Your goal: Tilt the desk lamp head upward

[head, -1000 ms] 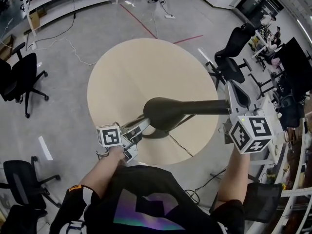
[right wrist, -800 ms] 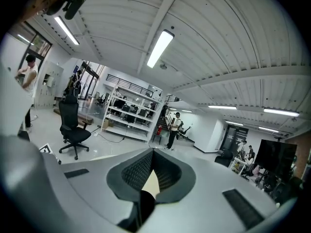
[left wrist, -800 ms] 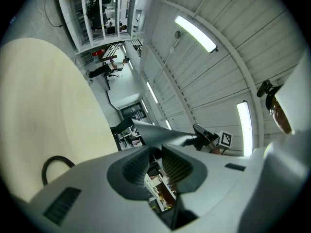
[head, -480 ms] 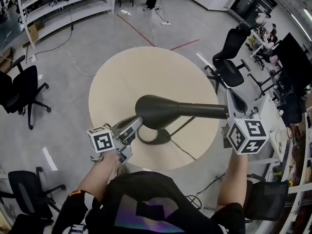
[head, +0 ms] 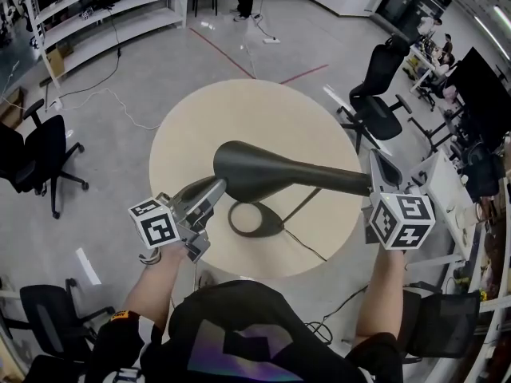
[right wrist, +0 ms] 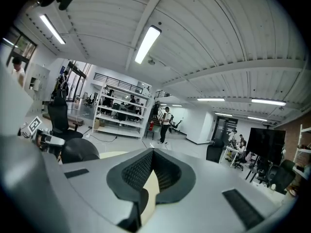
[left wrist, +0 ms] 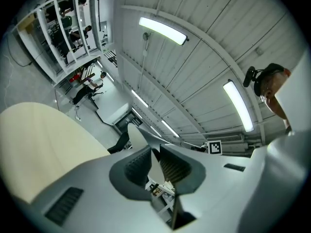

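Grey concrete floor, open workshop: shelving (head: 104, 6) at 11 o'clock in the head view, 1 office chair (head: 36, 154) at 9 o'clock, another chair (head: 375, 94) at 2 o'clock, and a round beige table (head: 239, 110) in the middle. 1 black desk lamp stands on the table. Its oval base (head: 255, 218) sits near the table's 6 o'clock edge, and a cable (head: 307, 246) runs off it toward 4 o'clock. The lamp head (head: 259, 170) hangs above the base, with its wide end toward 9 o'clock and its tapering neck (head: 335, 180) running out to 3 o'clock, past the table rim. A thin stem (head: 299, 206) links the neck down to the base. The left gripper (head: 211, 191) is at the 9 o'clock end of the lamp head with its tips right against the rim as seen from above; actual contact cannot be confirmed. Its own view points at the ceiling and a strip light (left wrist: 163, 30). Its 2 ribbed pads (left wrist: 138, 165) are pressed together at the tips, with nothing between them. The right gripper (head: 383, 166) sits at the 3 o'clock end of the neck, just beside it. Its pads (right wrist: 136, 171) also meet at the tips and hold nothing, and only a sliver of tabletop shows through the slit. Marker cubes are at 7 o'clock (head: 156, 222) and 4 o'clock (head: 403, 218).
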A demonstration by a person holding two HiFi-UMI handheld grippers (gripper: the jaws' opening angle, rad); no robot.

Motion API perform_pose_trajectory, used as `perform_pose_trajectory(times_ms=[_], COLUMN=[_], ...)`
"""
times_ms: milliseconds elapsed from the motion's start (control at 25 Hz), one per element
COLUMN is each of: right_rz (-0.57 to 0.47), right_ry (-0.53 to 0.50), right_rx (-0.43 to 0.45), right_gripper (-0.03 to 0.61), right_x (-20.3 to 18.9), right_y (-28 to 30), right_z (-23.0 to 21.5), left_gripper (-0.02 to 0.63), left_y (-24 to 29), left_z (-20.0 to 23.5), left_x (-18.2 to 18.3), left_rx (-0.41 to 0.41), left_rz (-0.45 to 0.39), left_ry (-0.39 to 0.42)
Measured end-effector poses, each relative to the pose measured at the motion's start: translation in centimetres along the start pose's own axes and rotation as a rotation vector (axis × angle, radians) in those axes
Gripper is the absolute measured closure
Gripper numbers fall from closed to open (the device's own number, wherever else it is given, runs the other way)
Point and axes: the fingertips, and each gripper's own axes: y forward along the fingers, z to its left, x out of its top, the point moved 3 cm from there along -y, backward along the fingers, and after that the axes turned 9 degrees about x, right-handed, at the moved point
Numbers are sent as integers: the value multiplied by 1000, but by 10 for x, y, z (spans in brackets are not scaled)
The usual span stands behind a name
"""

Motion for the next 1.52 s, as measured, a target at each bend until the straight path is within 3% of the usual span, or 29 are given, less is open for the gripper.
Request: perform_pose_trajectory(times_ms=[280,880,1520], right_rz=[17,97,164], right_ry=[25,76,93], right_rx=[25,14,37], right_gripper=[565,565,565], right_x=[-14,-41,-83], right_y=[3,5,19], right_z=[10,6,7], left_gripper=[512,528,529], left_y=[1,18,68], left_z=[-26,-98,-199], left_x=[30,84,106], left_rx=[-7,-75,-176], left_rz=[6,-51,-58], left_ry=[141,338,614])
